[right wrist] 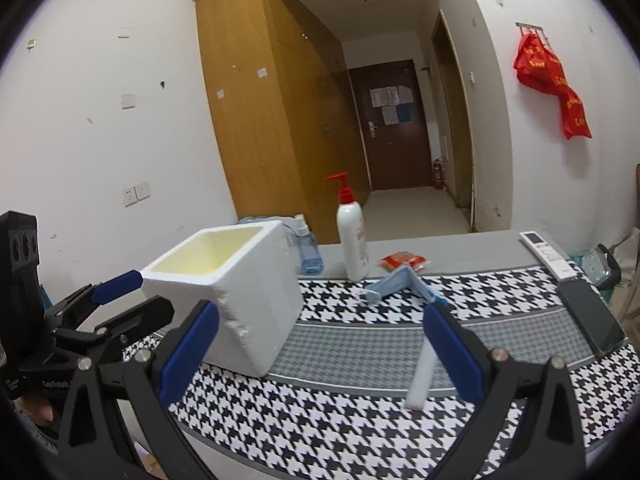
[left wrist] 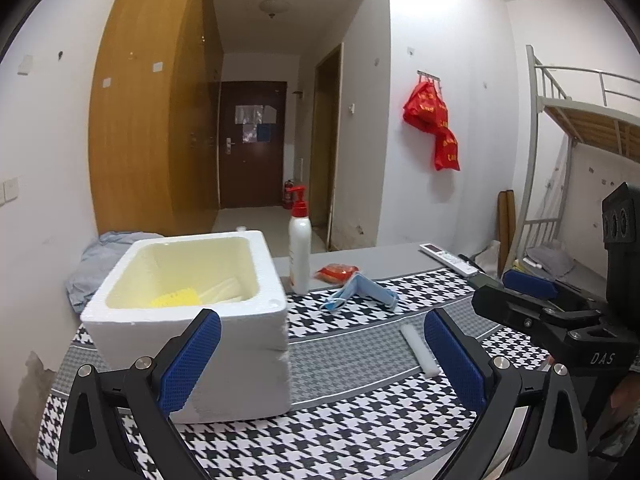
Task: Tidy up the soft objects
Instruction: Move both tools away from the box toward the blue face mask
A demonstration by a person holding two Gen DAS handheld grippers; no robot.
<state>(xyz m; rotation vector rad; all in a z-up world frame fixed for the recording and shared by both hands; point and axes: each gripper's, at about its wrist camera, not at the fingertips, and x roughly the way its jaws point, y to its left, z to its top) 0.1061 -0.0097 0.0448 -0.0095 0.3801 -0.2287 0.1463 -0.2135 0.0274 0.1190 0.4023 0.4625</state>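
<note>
The left gripper (left wrist: 320, 360) hangs above the near edge of the surface (left wrist: 340, 432), which is covered in a houndstooth cloth; its blue-padded jaws are spread wide with nothing between them, the left pad in front of the white foam box (left wrist: 224, 360) and the right pad just beside the white foam stick (left wrist: 416, 350). The right gripper (right wrist: 320, 360) is likewise released, jaws wide apart, and the same foam stick (right wrist: 422, 376) lies on the cloth just inside its right pad, apart from both pads as far as the view shows. Only the left wrist view looks down into the box, where a yellow sponge-like piece (left wrist: 176, 300) and some pale sheets (left wrist: 224, 290) lie on the bottom; from the right wrist view the box (right wrist: 248, 300) shows only its cream inner wall. The right wrist view alone reveals a small clear blue spray bottle (right wrist: 306, 250) behind the box and a dark phone (right wrist: 592, 320) beside the white remote (right wrist: 546, 254). Both views show the white pump bottle (left wrist: 299, 256) with its red top standing upright, the folded blue face mask (left wrist: 360, 290) near it on the cloth, and a red packet (left wrist: 336, 271) just behind the mask. Each view catches the other gripper at its edge: the right one (left wrist: 532, 304) in the left view, the left one (right wrist: 100, 308) in the right view.
</note>
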